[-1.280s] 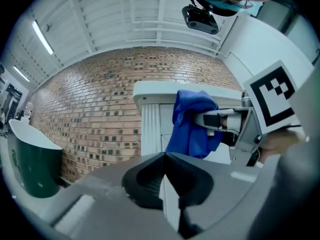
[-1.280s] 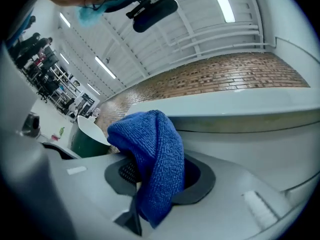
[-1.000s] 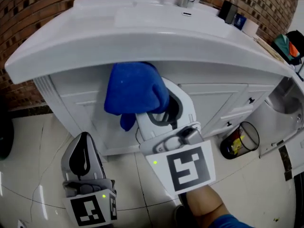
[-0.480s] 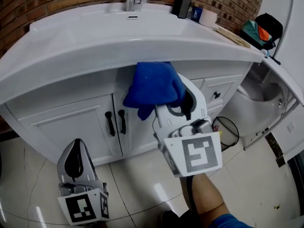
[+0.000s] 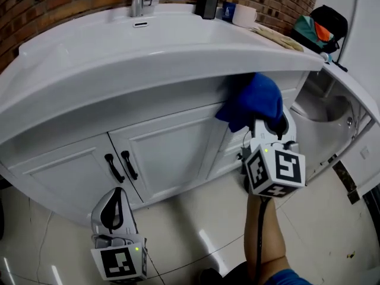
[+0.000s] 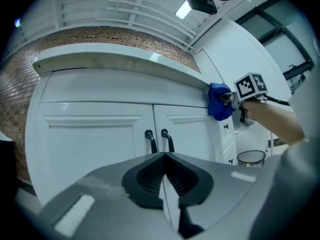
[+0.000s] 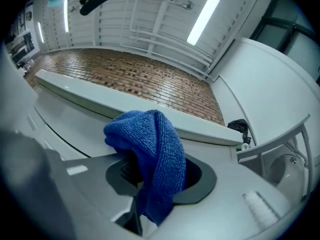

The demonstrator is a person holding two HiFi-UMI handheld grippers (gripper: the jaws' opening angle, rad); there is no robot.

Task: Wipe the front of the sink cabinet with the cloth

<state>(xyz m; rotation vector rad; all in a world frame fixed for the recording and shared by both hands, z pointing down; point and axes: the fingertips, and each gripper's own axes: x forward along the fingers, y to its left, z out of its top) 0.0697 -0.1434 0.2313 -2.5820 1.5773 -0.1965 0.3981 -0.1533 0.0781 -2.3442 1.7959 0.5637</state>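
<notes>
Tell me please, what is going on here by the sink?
A person is wiping the white sink cabinet. The right gripper is shut on a blue cloth and holds it against the cabinet front just under the countertop, near the right end. The left gripper hangs low in front of the cabinet, jaws together, empty.

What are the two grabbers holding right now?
Left gripper: shut, holding nothing.
Right gripper: shut on the soft blue terry cloth.
</notes>
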